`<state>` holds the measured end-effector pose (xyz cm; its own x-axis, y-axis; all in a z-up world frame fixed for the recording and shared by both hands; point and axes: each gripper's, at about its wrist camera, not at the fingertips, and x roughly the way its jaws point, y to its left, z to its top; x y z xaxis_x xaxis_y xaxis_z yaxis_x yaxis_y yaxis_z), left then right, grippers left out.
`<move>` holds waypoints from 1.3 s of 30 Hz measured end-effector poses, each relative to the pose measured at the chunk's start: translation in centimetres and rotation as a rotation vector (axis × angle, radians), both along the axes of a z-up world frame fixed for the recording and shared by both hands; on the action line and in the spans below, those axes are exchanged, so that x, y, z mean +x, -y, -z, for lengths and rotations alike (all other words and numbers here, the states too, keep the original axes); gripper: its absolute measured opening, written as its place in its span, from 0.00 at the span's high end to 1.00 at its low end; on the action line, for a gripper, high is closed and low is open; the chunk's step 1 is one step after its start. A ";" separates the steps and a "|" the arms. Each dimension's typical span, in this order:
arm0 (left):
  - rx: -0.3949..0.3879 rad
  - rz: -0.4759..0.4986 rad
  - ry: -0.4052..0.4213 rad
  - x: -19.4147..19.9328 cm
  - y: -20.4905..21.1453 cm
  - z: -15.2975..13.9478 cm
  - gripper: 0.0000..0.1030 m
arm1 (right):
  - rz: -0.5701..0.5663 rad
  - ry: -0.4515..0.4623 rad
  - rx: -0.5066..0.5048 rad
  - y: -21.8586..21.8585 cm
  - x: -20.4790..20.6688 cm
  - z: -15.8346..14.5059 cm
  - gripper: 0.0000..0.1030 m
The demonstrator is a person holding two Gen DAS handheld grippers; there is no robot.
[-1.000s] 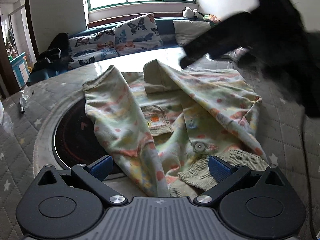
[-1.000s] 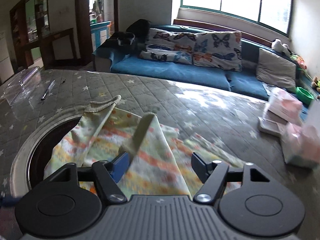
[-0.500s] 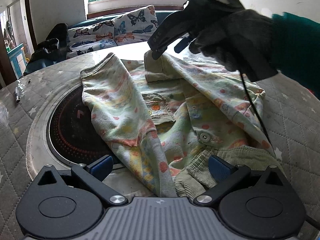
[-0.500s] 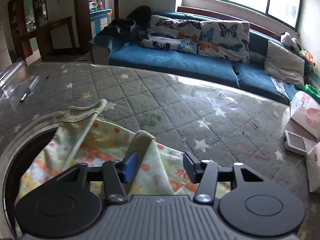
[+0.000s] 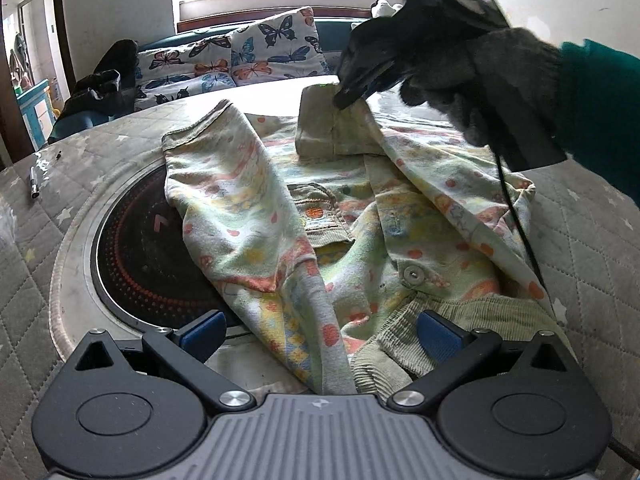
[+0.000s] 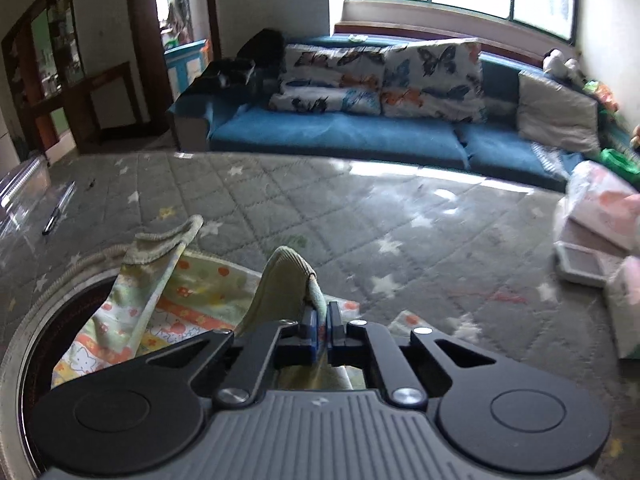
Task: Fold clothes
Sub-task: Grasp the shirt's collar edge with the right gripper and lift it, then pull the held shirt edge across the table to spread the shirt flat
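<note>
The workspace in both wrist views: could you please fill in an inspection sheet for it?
Surface: quilted star-print table cover with a round dark inset.
Job's things: printed child's jacket lying open, one sleeve cuff lifted.
Clutter: pen; pink packages and a small tray.
Grippers: right gripper shut on the cuff; left gripper open over the ribbed hem.
Cables: black cable hanging across the jacket.
Surroundings: blue sofa, butterfly cushions, window.
</note>
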<state>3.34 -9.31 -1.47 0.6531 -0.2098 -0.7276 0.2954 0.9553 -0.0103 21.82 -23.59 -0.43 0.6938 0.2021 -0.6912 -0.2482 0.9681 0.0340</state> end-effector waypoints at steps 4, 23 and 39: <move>0.001 -0.002 0.002 0.0 0.0 0.0 0.00 | 0.048 0.059 -0.010 1.9 -2.0 -2.0 0.97; 0.057 0.024 0.049 -1.0 0.5 -0.1 0.00 | 0.415 0.260 -0.003 18.7 -19.9 -7.7 0.97; 0.090 0.057 0.059 -1.8 0.5 -0.6 0.00 | 0.704 0.011 0.085 26.8 -32.4 2.4 0.75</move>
<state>1.54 -9.81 -0.83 0.6838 -0.1838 -0.7061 0.3471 0.9332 0.0933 -10.54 -50.44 -2.82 0.6864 -0.2442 -0.6850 0.4348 0.8929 0.1174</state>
